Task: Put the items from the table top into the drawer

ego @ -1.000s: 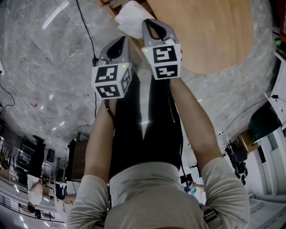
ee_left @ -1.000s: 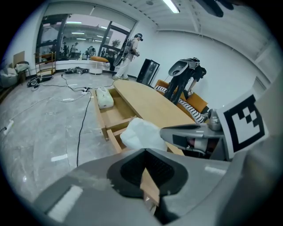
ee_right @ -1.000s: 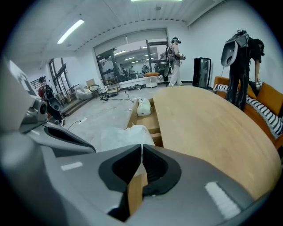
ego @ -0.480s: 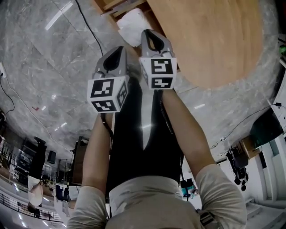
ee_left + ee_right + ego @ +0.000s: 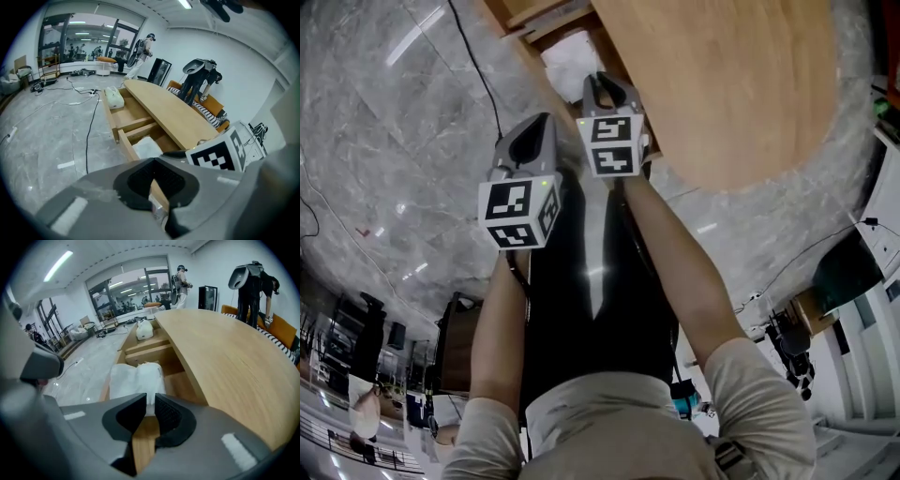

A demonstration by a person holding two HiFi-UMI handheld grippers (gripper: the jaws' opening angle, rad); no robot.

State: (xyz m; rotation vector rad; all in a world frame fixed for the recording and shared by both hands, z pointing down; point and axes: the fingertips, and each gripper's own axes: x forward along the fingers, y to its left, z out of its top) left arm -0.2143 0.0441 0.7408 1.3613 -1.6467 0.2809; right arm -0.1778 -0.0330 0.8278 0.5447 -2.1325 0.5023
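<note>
A white plastic bag (image 5: 136,377) lies in the open wooden drawer (image 5: 180,383) under the edge of the round wooden table top (image 5: 225,357). My right gripper (image 5: 149,401) hangs just over the bag's near edge. Its jaws are opening, a narrow gap shows between the pads, and the bag's edge sits at the tips without being pressed. In the head view the right gripper (image 5: 598,86) reaches down to the bag (image 5: 570,54). My left gripper (image 5: 534,131) hovers beside it over the floor. The left gripper (image 5: 154,187) is shut with nothing in it, in front of the drawer (image 5: 126,143).
A second open drawer (image 5: 129,112) farther along holds a white jug-like item (image 5: 114,97). A black cable (image 5: 89,126) runs over the grey stone floor beside the drawers. Several people stand in the background, one bending over near the table's far side (image 5: 253,282).
My right gripper has sunk toward the drawer with the white bag, which now lies inside it. The left gripper has stayed about where it was.
</note>
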